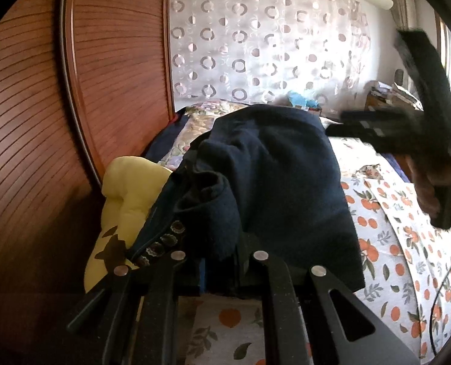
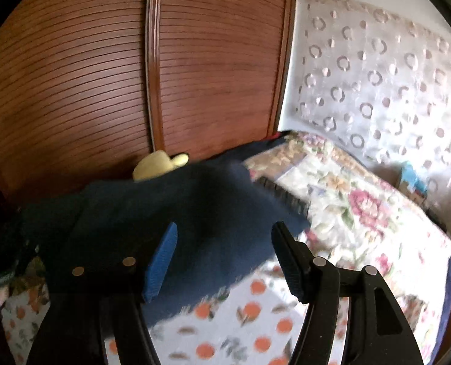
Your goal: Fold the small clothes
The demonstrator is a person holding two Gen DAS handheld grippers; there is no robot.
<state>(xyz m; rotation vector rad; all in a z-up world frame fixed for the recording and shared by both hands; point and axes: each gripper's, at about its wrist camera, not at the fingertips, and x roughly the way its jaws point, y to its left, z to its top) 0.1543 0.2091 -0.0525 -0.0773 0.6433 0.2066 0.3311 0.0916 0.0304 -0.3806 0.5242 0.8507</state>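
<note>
Navy garment [image 1: 274,164] pinched in left tool [image 1: 219,261], right tool [image 2: 225,258] wide above orange-print sheet [image 2: 256,310]; no legible writing.

1. I am in a bedroom of a home: below me lies a bed under a sheet printed with oranges [image 2: 256,313].
2. A flowered quilt [image 2: 356,203] covers the bed's far part.
3. Beside the bed stands a wardrobe with slatted wooden doors [image 2: 210,70].
4. A sheer curtain with ring patterns [image 1: 265,39] hangs behind the bed.
5. A yellow cushion [image 1: 125,191] sits near the wardrobe.
</note>
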